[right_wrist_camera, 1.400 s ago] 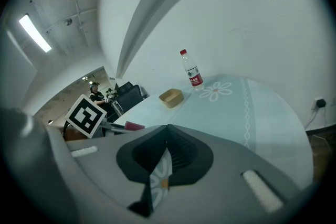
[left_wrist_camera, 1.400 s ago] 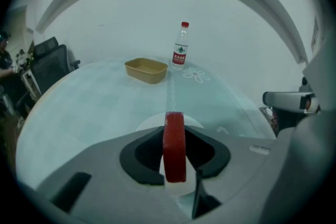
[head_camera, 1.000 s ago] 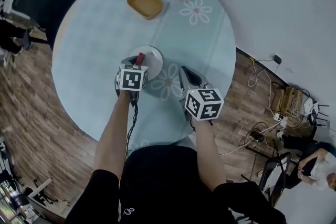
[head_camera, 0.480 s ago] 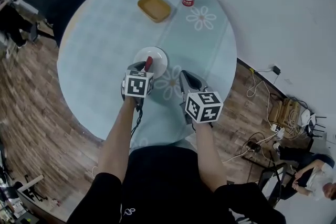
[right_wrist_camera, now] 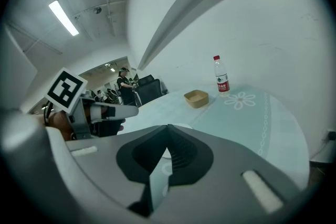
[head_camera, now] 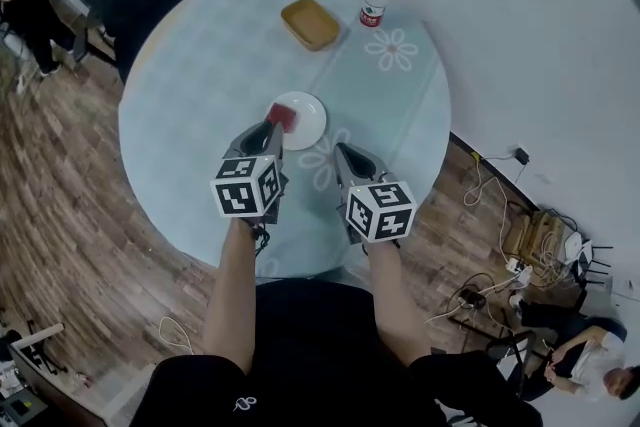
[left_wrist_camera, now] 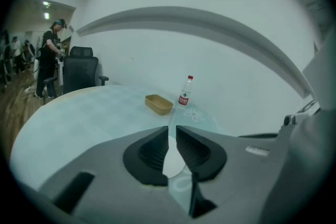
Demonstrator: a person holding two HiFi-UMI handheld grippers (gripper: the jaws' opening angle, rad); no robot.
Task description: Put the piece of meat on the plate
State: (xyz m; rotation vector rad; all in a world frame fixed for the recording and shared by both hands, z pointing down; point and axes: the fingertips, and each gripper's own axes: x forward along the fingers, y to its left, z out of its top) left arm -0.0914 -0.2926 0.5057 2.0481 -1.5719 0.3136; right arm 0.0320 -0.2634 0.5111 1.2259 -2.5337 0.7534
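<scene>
I read the piece of meat (head_camera: 281,114) as already lying on the white plate (head_camera: 311,126), but right at its left rim, not in the middle, so I judge the placing done and the pull-away the risky part. My left tool (head_camera: 266,133) hangs just on the near side of the meat, tips apart from it. In the left gripper view its jaws are closing, with a narrow slit left between them and nothing in it, only a sliver of plate showing through. My right tool (head_camera: 341,153) sits to the right of the plate, clear of it. In the right gripper view its jaw tips meet and it has hold of nothing. The main thing that could go wrong is a stray nudge: the left tips are so near the rim that a sideways or forward drift as I back off could push the meat over the edge onto the counter (head_camera: 200,75), or tip or slide the light plate on the cloth. I cannot tell from the head view how much of the meat overhangs the rim, so it may be less settled than it looks. The right tool could also clip the plate if I swing it left. The tan tray (head_camera: 310,23) and the bottle (head_camera: 374,0) stand well apart at the far side, out of harm's way.
</scene>
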